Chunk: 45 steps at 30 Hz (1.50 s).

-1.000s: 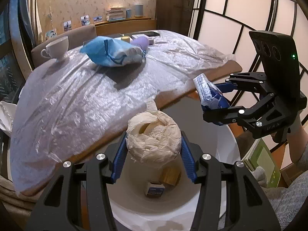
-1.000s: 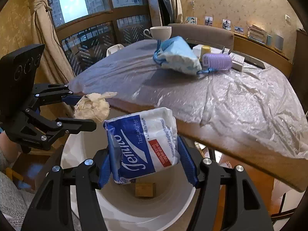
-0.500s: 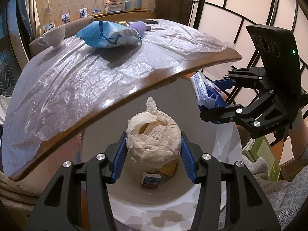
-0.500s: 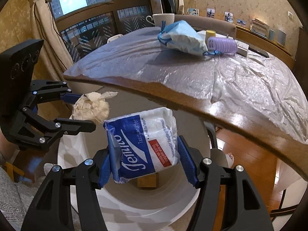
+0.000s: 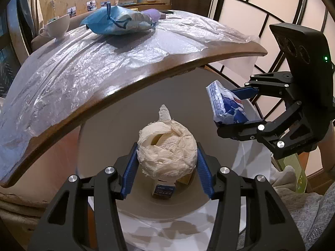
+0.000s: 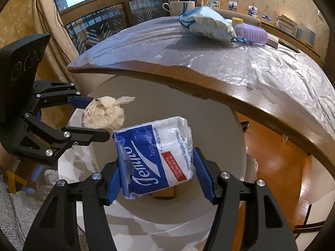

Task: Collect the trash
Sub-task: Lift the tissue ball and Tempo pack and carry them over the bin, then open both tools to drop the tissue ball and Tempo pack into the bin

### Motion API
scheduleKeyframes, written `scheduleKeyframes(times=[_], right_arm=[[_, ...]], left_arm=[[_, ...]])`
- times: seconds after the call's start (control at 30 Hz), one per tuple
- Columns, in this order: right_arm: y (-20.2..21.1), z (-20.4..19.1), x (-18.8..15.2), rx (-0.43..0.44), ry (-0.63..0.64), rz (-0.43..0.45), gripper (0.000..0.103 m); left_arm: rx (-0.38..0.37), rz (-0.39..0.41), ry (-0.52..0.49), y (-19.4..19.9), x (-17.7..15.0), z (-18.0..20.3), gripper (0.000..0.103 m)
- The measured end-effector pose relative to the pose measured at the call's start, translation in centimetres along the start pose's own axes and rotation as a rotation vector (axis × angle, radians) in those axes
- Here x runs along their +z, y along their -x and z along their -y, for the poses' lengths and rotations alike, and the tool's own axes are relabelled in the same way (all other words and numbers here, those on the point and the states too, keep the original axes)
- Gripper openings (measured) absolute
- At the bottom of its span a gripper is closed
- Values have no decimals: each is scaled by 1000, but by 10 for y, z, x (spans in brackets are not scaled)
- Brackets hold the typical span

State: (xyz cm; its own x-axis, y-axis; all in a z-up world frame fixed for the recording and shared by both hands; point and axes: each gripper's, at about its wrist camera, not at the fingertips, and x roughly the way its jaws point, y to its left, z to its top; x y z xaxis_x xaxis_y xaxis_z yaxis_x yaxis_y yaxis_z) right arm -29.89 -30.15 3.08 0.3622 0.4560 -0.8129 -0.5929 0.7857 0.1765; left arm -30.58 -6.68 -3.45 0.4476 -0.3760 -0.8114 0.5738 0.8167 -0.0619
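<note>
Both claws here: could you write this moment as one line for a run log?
left claw: shut on crumpled tissue wad | right claw: shut on tissue packet | both above white bin | release: not yet

The wooden bench [image 5: 146, 71] has a rounded edge and is draped in a crinkled clear plastic sheet [image 5: 83, 62] that stops short of the near rim, leaving a strip of bare wood. On the sheet, toward the far side, lie a blue drawstring pouch [image 5: 119, 21], a white cup [image 5: 59, 26] on its saucer, and a purple ribbed roll [image 6: 251, 33] touching the pouch's cord. A yellow item [image 6: 237, 20] stands behind them.
</note>
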Motion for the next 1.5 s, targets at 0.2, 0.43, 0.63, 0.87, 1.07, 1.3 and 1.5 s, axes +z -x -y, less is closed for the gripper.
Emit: scheduleKeyframes(times=[0.2, 0.43, 0.63, 0.87, 1.07, 1.3, 1.5], right_arm=[[-10, 0, 1, -3, -2, -16, 61], [-20, -2, 3, -15, -5, -33, 61], [-26, -4, 3, -18, -8, -40, 61], [-30, -3, 4, -26, -8, -49, 61], [-33, -5, 4, -45, -10, -53, 61], [-34, -12, 5, -76, -5, -50, 61], [-28, -19, 6, -107, -5, -4, 83]], left_arm=[[5, -17, 3, -7, -3, 0, 53], [12, -36, 10, -15, -3, -3, 53], [18, -48, 12, -21, -2, -4, 53], [26, -60, 13, -28, -2, -3, 53], [33, -72, 15, -34, -4, -4, 53], [43, -78, 9, -39, -7, -6, 53], [53, -38, 33, -35, -5, -10, 81]])
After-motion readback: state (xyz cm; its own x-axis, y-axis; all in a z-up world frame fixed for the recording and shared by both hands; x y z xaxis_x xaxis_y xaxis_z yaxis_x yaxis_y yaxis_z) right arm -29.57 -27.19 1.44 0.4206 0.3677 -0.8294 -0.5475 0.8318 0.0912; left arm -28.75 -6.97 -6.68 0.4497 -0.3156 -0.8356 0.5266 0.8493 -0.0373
